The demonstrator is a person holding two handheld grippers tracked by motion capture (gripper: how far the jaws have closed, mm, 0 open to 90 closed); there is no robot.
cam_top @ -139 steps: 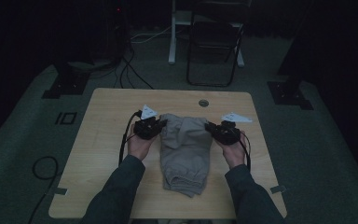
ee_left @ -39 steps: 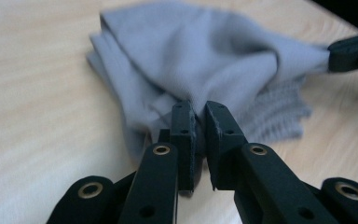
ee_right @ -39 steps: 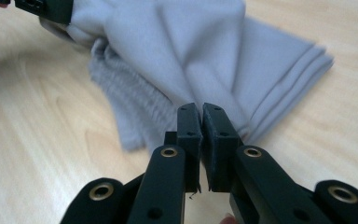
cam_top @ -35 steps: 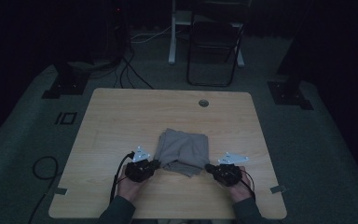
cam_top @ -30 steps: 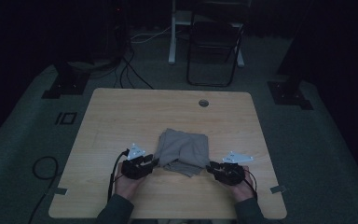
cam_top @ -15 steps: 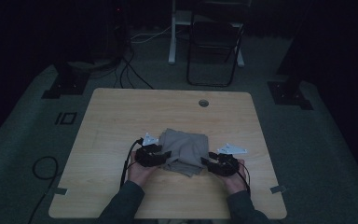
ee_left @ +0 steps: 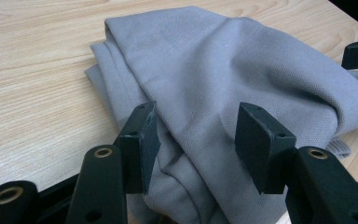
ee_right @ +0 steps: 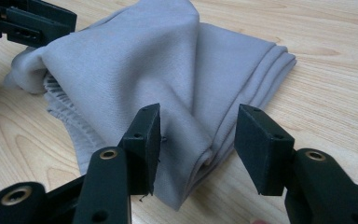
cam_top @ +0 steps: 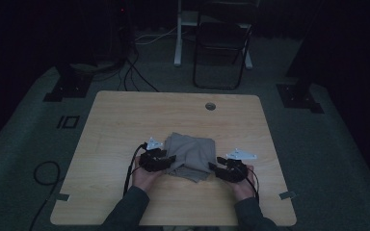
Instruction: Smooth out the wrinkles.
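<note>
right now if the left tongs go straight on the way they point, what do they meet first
The grey cloth: the open left tongs point right at its folded edge, which already lies between the jaws. Contact looks near, though depth is unclear.

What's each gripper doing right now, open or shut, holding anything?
Left gripper: open, jaws either side of the folded grey cloth, gripping nothing.
Right gripper: open at the cloth's edge, gripping nothing.

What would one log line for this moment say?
cloth: folded, on table | left gripper: open at cloth | right gripper: open at cloth

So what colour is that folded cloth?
The folded woven cloth is plain light grey, clearest in the left gripper view.
</note>
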